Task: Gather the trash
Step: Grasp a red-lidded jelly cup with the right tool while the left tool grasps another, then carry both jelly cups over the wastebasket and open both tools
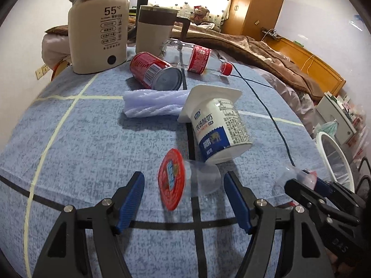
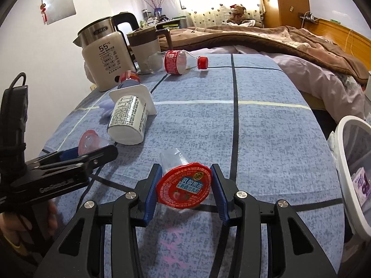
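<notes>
Two clear jelly cups with red lids lie on the blue cloth. My left gripper (image 1: 183,197) is open with one jelly cup (image 1: 172,183) between its fingers, not gripped. My right gripper (image 2: 185,186) is shut on the other jelly cup (image 2: 184,185), its pads against the lid rim; it also shows in the left wrist view (image 1: 303,180). A white yogurt cup (image 1: 220,127) lies on its side just beyond. A red can (image 1: 153,69), an empty plastic bottle (image 1: 199,58) and a piece of lilac foam wrap (image 1: 153,103) lie farther back.
A beige kettle (image 1: 99,34) and a beige mug (image 1: 155,30) stand at the back left. A white bin (image 2: 352,173) stands at the table's right edge. A dark cable (image 1: 266,106) crosses the cloth. A bed with a brown blanket (image 2: 278,39) lies behind.
</notes>
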`<state>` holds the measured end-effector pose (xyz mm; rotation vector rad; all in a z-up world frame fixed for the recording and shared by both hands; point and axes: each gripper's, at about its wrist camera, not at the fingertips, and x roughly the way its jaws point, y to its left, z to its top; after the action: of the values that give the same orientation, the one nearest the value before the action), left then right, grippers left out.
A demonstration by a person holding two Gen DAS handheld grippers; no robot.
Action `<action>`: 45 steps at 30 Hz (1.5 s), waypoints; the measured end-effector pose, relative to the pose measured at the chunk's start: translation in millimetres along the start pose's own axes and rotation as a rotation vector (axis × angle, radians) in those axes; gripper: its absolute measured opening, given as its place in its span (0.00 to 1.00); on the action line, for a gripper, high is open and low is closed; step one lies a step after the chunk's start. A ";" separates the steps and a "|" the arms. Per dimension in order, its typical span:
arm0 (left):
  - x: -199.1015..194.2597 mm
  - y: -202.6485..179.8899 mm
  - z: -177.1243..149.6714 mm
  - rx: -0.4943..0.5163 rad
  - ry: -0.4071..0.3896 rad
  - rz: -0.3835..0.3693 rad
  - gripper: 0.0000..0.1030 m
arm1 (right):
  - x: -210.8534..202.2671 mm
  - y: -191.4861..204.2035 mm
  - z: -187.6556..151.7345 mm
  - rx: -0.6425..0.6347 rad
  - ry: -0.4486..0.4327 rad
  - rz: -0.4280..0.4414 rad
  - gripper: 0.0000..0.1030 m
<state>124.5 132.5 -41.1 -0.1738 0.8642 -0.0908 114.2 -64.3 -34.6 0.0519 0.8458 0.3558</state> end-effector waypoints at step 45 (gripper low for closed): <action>-45.8 -104.8 4.6 0.177 -0.116 -0.063 0.51 | -75.6 -70.4 1.1 0.168 -0.157 -0.073 0.42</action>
<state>97.5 37.1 15.8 -0.0397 0.7316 -0.2130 89.3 -155.2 7.8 0.2023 0.7181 0.2086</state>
